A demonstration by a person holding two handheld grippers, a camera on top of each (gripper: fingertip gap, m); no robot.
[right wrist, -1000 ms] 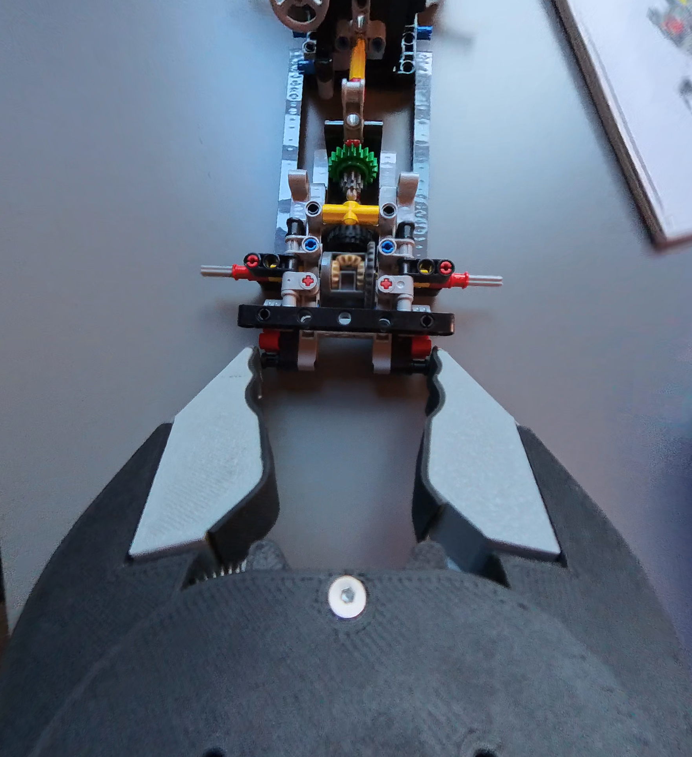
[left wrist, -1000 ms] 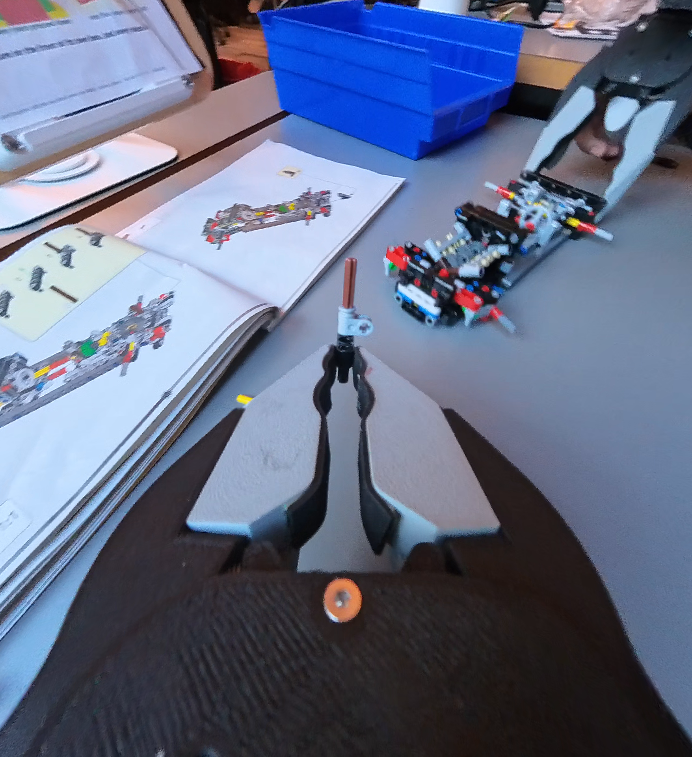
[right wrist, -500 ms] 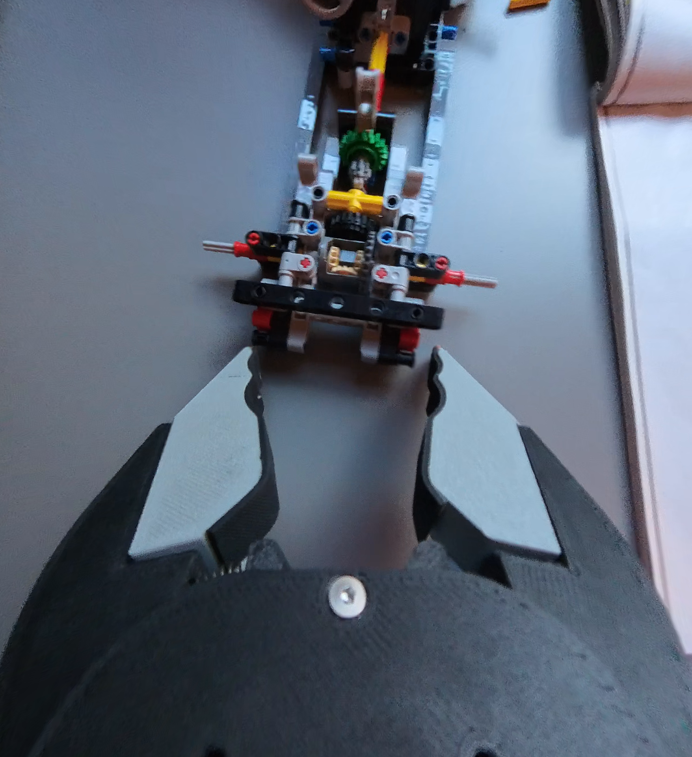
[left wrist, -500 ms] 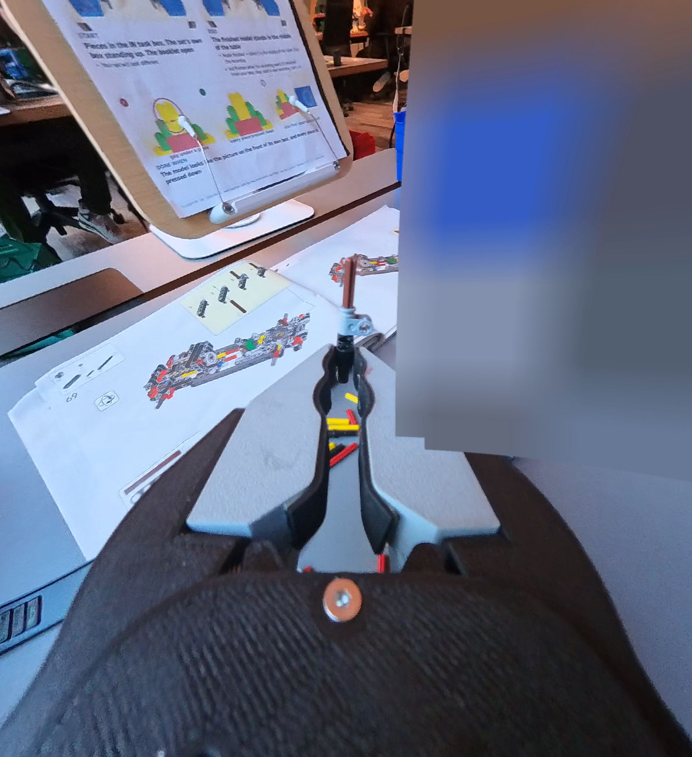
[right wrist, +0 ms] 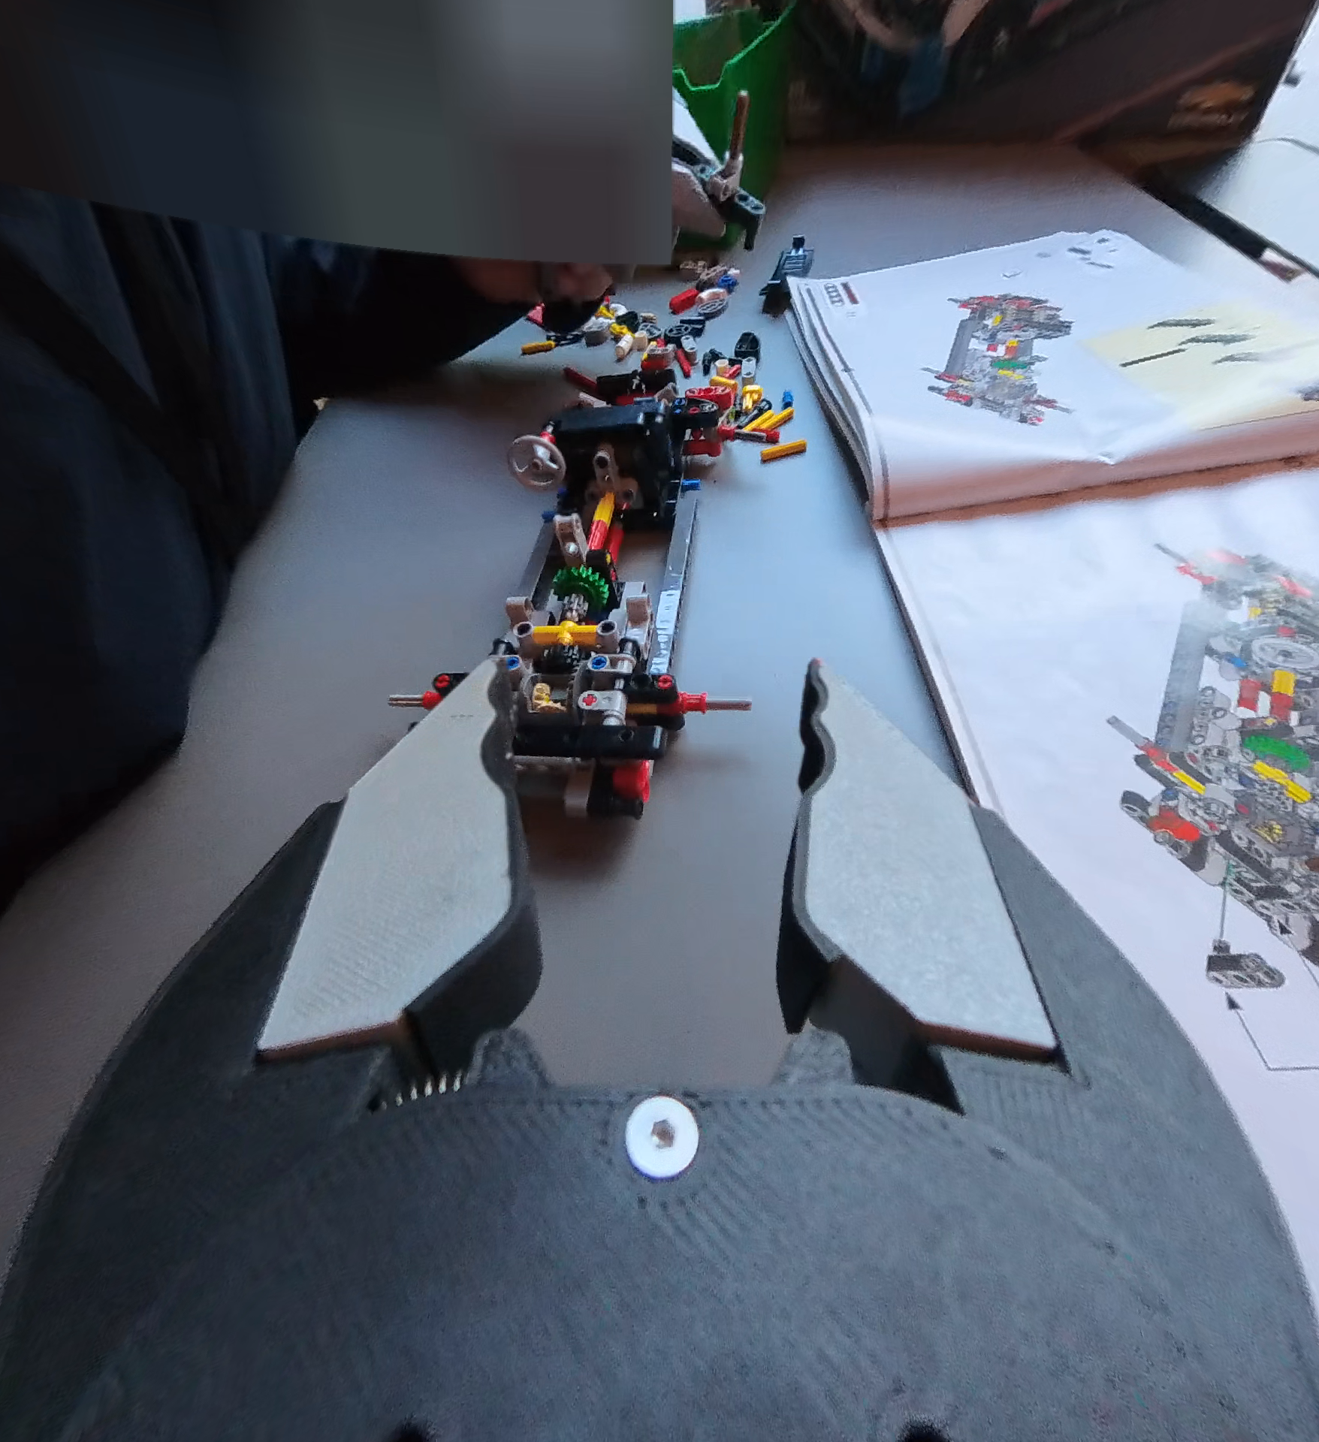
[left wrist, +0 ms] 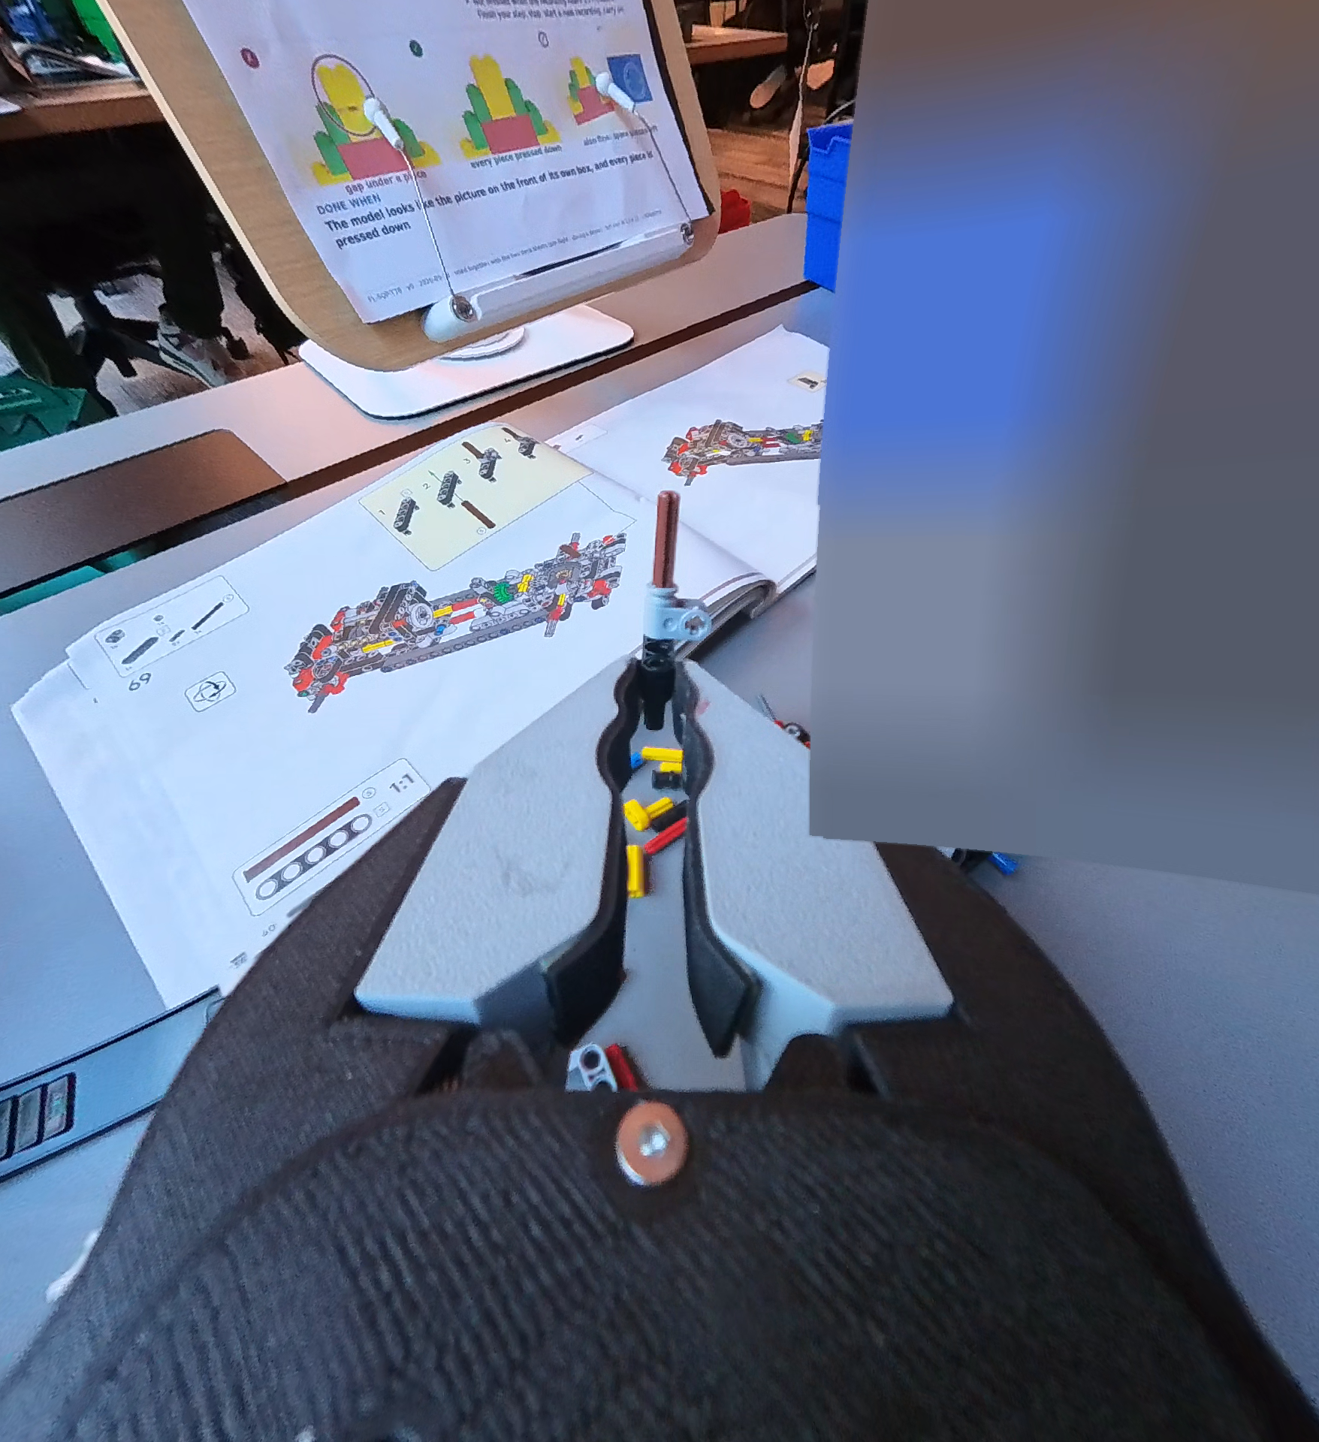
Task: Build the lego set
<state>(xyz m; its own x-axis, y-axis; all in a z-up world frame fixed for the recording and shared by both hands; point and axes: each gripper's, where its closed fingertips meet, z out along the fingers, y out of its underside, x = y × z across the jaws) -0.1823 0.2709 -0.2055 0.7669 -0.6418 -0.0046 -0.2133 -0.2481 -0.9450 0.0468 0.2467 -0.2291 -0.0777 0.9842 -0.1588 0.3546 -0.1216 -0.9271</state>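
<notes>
A grey table (right wrist: 758, 897) in a workshop, with other desks dim in the far background. A mosaic patch covers part of each view.

The left gripper (left wrist: 656, 687) is nearly closed. Its fingertips pinch the black lower end of a small piece (left wrist: 668, 616), a brown axle standing upright through a pale grey connector. The piece is held in the air above the table. Far off in the right wrist view, the same piece shows at (right wrist: 734, 148).

Over the last second this gripper has swung left, away from the model. It now faces an open booklet (left wrist: 328, 741) and a paper stand (left wrist: 485, 156) beyond it. Loose parts (left wrist: 652, 811), yellow, red and black, lie on the table below its fingers. The grip on the piece looks unchanged.

The right gripper (right wrist: 654, 679) is wide open and holds nothing. It has lifted and tilted up, so its view now runs the length of the table. A long model (right wrist: 586, 624) of black, grey and red bricks, with a green gear, lies flat ahead of it. The model's near end sits between the fingers, close by the left finger (right wrist: 438, 819). Whether the finger touches it cannot be told. The right finger stands well apart from it.

Past the model's far end lies a scatter of parts (right wrist: 703, 367). The booklet (right wrist: 1109, 374) spreads to the right. A dark sleeve (right wrist: 94, 468) fills the left.
</notes>
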